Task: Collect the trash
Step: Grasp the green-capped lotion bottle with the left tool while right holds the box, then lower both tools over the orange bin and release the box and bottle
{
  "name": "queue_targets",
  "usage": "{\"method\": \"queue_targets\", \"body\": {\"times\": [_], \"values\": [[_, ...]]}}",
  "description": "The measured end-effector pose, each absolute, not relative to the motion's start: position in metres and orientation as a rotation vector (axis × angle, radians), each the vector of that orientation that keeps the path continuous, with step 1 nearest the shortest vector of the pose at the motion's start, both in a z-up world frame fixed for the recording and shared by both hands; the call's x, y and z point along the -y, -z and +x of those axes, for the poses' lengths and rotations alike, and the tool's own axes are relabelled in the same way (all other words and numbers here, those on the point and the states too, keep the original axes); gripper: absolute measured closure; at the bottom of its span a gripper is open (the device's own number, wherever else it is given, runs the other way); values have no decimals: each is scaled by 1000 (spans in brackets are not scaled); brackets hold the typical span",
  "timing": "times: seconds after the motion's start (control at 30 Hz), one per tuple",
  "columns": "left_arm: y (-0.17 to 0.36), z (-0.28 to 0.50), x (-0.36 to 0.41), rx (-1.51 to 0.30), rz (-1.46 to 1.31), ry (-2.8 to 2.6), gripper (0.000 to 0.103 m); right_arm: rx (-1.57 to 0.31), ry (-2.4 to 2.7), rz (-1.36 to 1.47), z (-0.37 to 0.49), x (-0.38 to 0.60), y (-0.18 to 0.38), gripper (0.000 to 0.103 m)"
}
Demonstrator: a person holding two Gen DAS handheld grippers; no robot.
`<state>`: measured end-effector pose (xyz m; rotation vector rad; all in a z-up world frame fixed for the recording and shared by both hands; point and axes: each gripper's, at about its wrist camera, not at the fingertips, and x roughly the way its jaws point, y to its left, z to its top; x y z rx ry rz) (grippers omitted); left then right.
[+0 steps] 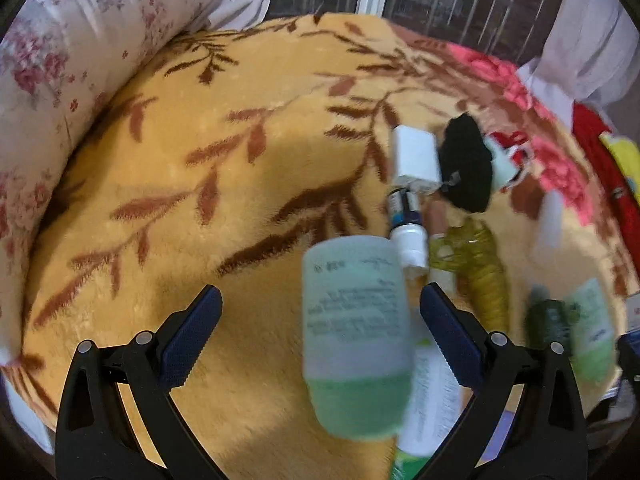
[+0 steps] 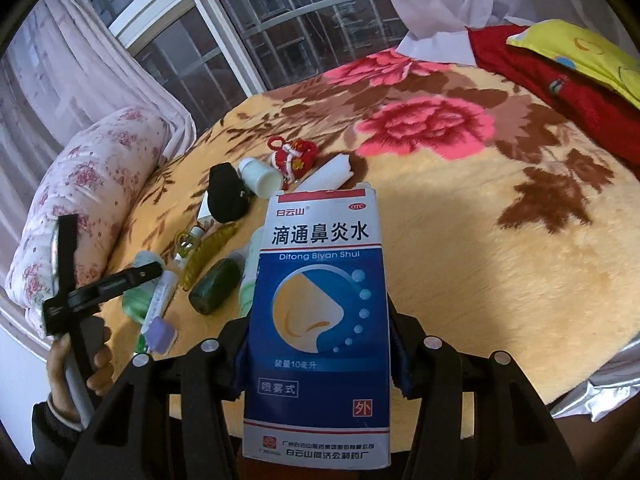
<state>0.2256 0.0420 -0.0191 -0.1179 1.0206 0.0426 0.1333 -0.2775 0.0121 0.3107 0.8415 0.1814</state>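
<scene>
- While the right gripper [image 2: 320, 360] is clamped on the box [image 2: 320, 320], a blue-and-white nasal-spray carton, its pads press the two long side faces about mid-height and the box stands upright above the blanket [image 2: 480, 260].
- Box likely light thin card, top flap already torn open; crushes easily, so squeeze gently and keep the hold low on the sides, away from the flap.
- Left gripper [image 1: 320, 340] has its jaws wide apart, holding nothing; it hangs over the green bottle [image 1: 356, 340], which lies on the blanket between the fingers but not touching either pad as far as I can tell (blurred).
- Bottle looks like smooth plastic, partly filled with green liquid: some weight, slippery, rolls; best taken across the straight body, not the rounded end.
- Rest of the trash sits just beyond in a loose heap: white spray bottle [image 1: 408, 240], yellow clip [image 1: 480, 272], dark green bottle [image 2: 214, 288], black pouch [image 2: 228, 196], white jar [image 2: 260, 178], red knit charm [image 2: 294, 156].
- Small round items likely roll on the plush pile.
</scene>
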Motion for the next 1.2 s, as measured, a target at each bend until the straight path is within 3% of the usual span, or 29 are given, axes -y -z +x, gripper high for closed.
{"method": "queue_targets", "body": {"times": [0.17,0.23,0.3,0.5,0.77,1.2], "values": [[39,235,-45,-1014,-86,-68,9,-844,-200,310,140,275,-8,50],[40,236,-44,-991,-72,-65,14,-842,-205,309,141,273,-8,50],[40,236,-40,-979,-53,-57,30,-839,-209,302,142,272,-9,50],[39,239,-36,-973,-63,-23,52,-834,-204,291,142,271,-9,50],[29,228,-28,-921,-2,-88,55,-794,-194,262,134,268,-21,50],[-65,77,15,-613,107,5,56,-708,-326,182,56,248,-43,50]]}}
